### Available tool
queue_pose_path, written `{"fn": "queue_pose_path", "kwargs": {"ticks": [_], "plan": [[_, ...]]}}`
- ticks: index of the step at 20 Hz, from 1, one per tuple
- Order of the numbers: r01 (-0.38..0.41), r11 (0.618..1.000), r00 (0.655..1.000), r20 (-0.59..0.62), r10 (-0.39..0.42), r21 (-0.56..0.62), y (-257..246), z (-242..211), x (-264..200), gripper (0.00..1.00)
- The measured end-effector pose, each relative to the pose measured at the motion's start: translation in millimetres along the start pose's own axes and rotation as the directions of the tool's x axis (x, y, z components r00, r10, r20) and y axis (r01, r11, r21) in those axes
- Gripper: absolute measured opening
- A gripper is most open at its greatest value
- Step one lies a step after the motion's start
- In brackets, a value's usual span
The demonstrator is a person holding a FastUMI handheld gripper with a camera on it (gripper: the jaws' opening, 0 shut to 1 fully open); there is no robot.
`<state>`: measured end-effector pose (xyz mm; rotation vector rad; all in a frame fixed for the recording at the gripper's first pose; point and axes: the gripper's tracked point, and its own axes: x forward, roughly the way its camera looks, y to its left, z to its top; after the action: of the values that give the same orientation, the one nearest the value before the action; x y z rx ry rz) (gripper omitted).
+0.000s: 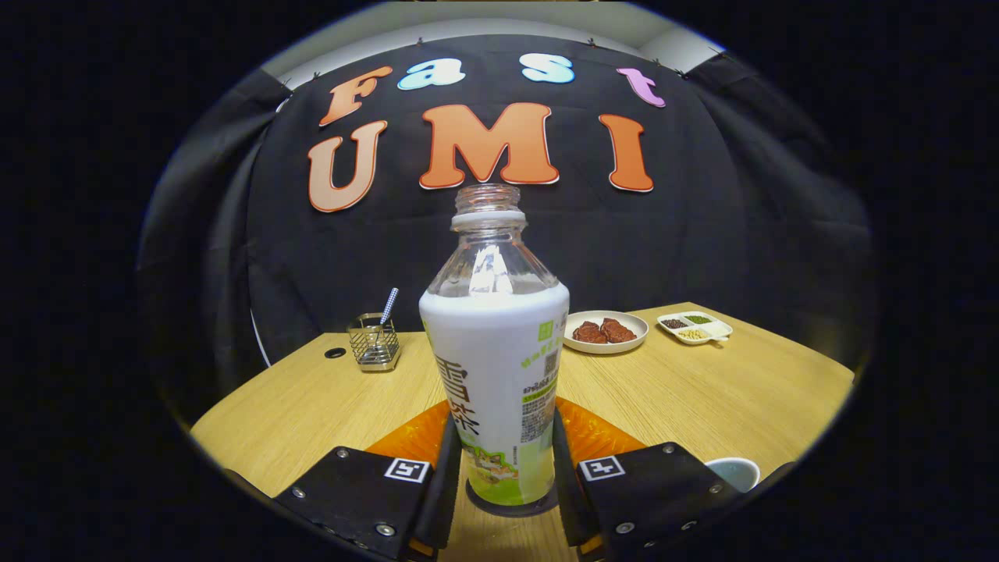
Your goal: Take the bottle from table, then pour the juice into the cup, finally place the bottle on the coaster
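A clear, uncapped bottle [499, 367] with a white and green label stands upright between my fingers. White drink fills it to the shoulder. Its base rests on a dark round coaster [476, 499], whose rim peeks out beneath it. My gripper [506, 476] is shut on the bottle's lower part, with both fingers [446, 460] pressed against its sides. A white cup [734, 471] sits just right of the right finger, with only its rim and pale inside visible.
An orange mat [593, 437] lies on the wooden table [702, 398] behind the bottle. Farther back stand a wire holder with a spoon [375, 339], a plate of brown food [605, 332] and a small divided dish [695, 326]. A dark hole [335, 353] marks the tabletop.
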<state>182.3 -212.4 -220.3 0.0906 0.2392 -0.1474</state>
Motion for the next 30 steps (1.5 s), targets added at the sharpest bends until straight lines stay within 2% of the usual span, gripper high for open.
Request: {"fn": "queue_pose_path", "kwargs": {"ticks": [3, 6, 10, 13, 14, 16, 17, 18, 23, 30], "plan": [[-0.009, 0.999, 1.0, -0.012, 0.008, -0.043, -2, -12, 13, 0.55], [-0.032, 0.999, 0.999, -0.001, 0.032, -0.001, 1, -18, 16, 0.56], [0.013, 0.999, 1.0, -0.016, -0.013, 0.03, -12, -33, 21, 0.63], [0.015, 0.998, 1.0, -0.002, -0.015, 0.054, -9, -36, 13, 0.69], [0.005, 0.999, 1.0, 0.008, -0.005, 0.047, -5, -35, 12, 0.79], [0.002, 1.0, 1.0, 0.031, -0.003, 0.027, 0, -27, 1, 0.92], [0.002, 1.0, 0.999, 0.04, -0.003, 0.025, 2, -23, -5, 0.95], [-0.001, 1.0, 0.999, 0.052, -0.001, 0.028, 5, -16, -14, 0.97], [-0.024, 1.0, 0.988, 0.155, 0.022, 0.008, 25, 44, -67, 0.97], [-0.088, 0.995, 0.97, 0.224, 0.097, -0.05, 91, 125, -145, 0.97]]}}
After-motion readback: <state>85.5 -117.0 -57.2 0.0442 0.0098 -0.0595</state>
